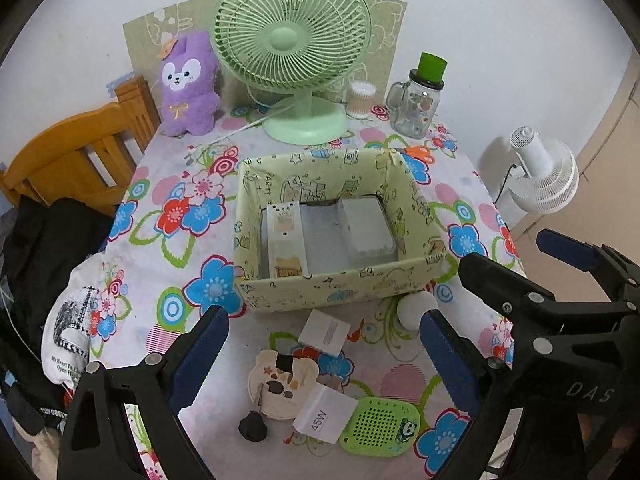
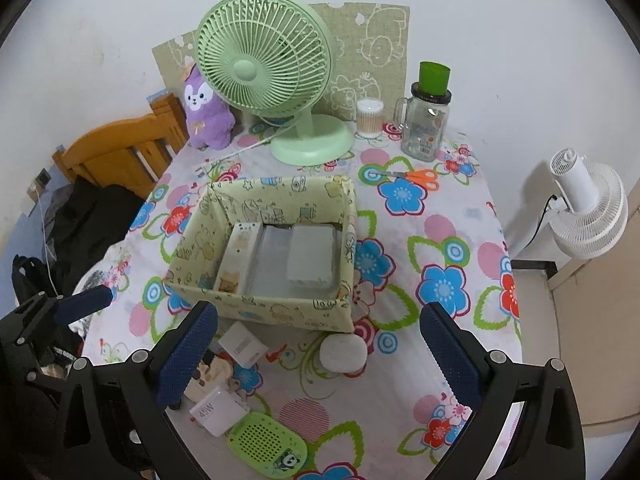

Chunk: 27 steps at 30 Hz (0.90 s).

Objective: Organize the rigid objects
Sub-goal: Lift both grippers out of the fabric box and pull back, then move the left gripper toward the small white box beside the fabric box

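Observation:
A pale green patterned box [image 1: 332,290] [image 2: 276,312] stands mid-table, holding a long white case [image 1: 285,240] [image 2: 237,258] and clear plastic boxes [image 1: 370,232] [image 2: 312,256]. In front of it lie a white square box [image 1: 325,332] [image 2: 243,346], a white rounded case [image 1: 412,308] [image 2: 343,354], a cream bear-shaped item [image 1: 280,388] [image 2: 208,376], a white 45W charger [image 1: 325,416] [image 2: 218,410], a green perforated panda device [image 1: 380,426] [image 2: 268,446] and a small black piece [image 1: 253,426]. My left gripper [image 1: 324,352] hangs open above these items. My right gripper [image 2: 316,344] is open too, over the rounded case.
A green desk fan [image 1: 292,40] [image 2: 264,68], purple plush toy [image 1: 188,84] [image 2: 208,114], cotton swab jar [image 1: 360,98] [image 2: 370,117], glass mug jar with green cap [image 1: 418,100] [image 2: 426,120] and orange scissors [image 2: 416,176] line the back. A wooden chair [image 1: 80,152] stands left, a white fan [image 2: 588,208] right.

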{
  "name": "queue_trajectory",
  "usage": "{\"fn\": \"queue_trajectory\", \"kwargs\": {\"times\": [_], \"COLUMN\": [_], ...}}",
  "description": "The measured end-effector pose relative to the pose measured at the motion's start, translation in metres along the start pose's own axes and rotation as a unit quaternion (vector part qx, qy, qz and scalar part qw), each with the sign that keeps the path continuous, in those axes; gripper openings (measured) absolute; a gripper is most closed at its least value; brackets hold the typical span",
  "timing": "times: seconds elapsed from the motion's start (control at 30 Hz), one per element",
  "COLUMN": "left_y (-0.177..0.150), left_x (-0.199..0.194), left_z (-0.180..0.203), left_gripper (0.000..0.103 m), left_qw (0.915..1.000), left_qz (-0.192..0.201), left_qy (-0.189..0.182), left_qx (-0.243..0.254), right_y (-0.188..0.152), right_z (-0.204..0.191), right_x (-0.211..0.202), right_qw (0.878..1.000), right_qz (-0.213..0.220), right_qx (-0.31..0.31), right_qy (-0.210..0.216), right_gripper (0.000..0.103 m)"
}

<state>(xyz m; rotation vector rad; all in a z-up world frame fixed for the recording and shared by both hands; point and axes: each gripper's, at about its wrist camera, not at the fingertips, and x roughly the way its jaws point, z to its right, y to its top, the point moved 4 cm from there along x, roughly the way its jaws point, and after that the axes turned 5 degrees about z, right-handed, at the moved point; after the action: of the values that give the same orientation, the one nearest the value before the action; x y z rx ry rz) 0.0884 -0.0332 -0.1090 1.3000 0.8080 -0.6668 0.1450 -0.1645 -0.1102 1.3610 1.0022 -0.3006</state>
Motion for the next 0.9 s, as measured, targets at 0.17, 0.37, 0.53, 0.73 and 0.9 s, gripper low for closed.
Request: {"fn": "queue_trajectory", "kwargs": {"times": [0.17,0.37,0.53,0.73,0.9], "left_y": [-0.011,-0.023,-0.032,-0.041,-0.045], "left_x": [0.01,0.026,0.039,0.055,0.067], "left_z": [-0.004,-0.005,-0.005,-0.002,-0.002], "left_gripper": [0.098,0.098,0.098,0.098,0.098], "left_qw": [0.9999,0.9996,0.9989,0.9972,0.9961], "left_qz": [-0.009,-0.02,-0.022,-0.032,-0.039], "left_qy": [-0.007,-0.011,-0.018,-0.031,-0.036], "left_qx": [0.002,0.017,0.037,0.06,0.071], "right_y": [-0.013,-0.03,-0.043,-0.057,-0.067], "right_z": [0.0,-0.001,0.001,0.004,0.009], "right_x": [0.007,0.018,0.027,0.04,0.049], "right_qw": [1.0,1.0,1.0,0.999,0.999], "right_qz": [-0.005,-0.01,-0.016,-0.029,-0.039], "right_qx": [0.004,0.005,0.005,0.009,0.019], "right_qy": [0.003,0.001,-0.005,-0.014,-0.021], "right_gripper": [0.102,0.102,0.102,0.102,0.102]}}
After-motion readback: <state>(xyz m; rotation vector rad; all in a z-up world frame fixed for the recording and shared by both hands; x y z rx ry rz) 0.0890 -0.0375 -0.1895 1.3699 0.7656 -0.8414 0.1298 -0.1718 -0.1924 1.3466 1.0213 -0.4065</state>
